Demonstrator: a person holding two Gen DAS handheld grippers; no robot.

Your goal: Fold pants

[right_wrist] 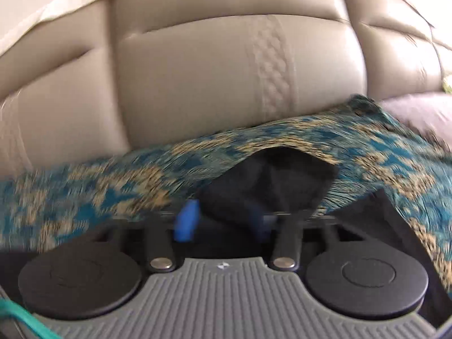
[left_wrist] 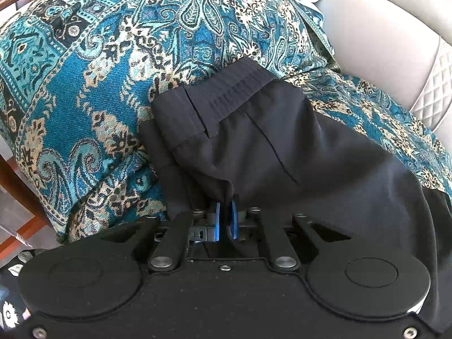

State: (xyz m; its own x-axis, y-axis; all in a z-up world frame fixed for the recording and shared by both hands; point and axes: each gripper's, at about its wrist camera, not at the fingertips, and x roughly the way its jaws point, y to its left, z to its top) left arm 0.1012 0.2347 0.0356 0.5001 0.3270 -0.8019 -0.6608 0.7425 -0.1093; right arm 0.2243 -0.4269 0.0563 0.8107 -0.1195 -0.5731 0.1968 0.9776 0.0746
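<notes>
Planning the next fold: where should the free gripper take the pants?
Judging by the left wrist view, grip the ribbed waistband of the pants, coming from the far side. It lies flat and exposed on the throw, opposite the left gripper.

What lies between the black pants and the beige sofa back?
In the left wrist view, the teal patterned blanket lies between the pants and the sofa back; the pants rest on it.

Left claw [left_wrist: 225, 220] pinches a fold of black pants [left_wrist: 271, 141] lying on the patterned blanket [left_wrist: 99, 70]
</notes>
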